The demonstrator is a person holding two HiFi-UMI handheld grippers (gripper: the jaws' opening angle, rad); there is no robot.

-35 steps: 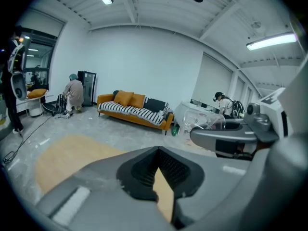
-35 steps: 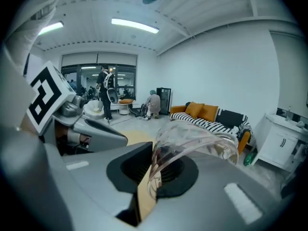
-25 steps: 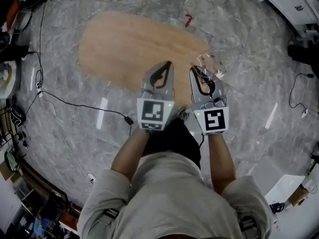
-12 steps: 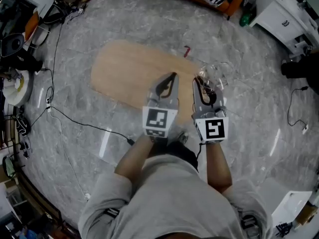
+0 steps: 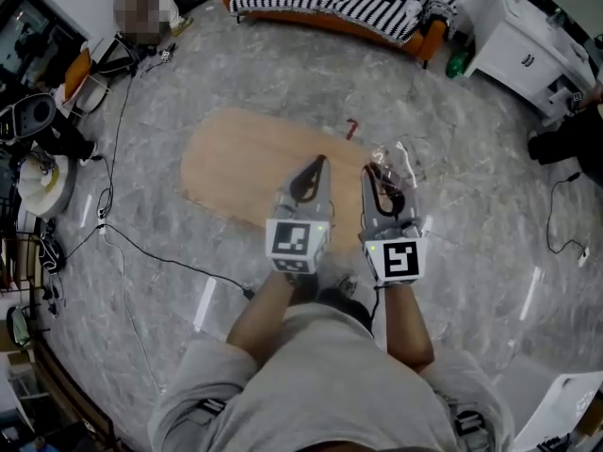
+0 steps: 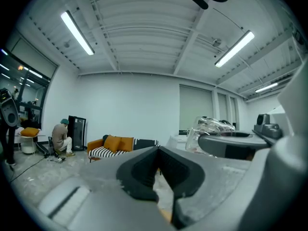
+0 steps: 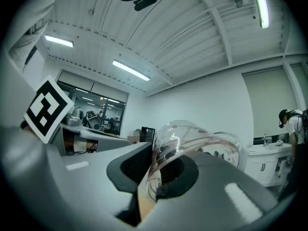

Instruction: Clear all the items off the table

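The table top is seen as pale wood with a smooth, matt face. The floor is shown as grey veined stone, polished enough that streaks of light are mirrored in it. The left gripper and the right gripper are formed of matt grey plastic and lined with black ribbed pads. A clear container of thin, glossy plastic is pinched in the right gripper. The sofa is covered in striped cloth.

The 2 forearms reach forward, side by side. The left tongs have the jaws pressed together, nothing between them. The right tongs grip a clear container.
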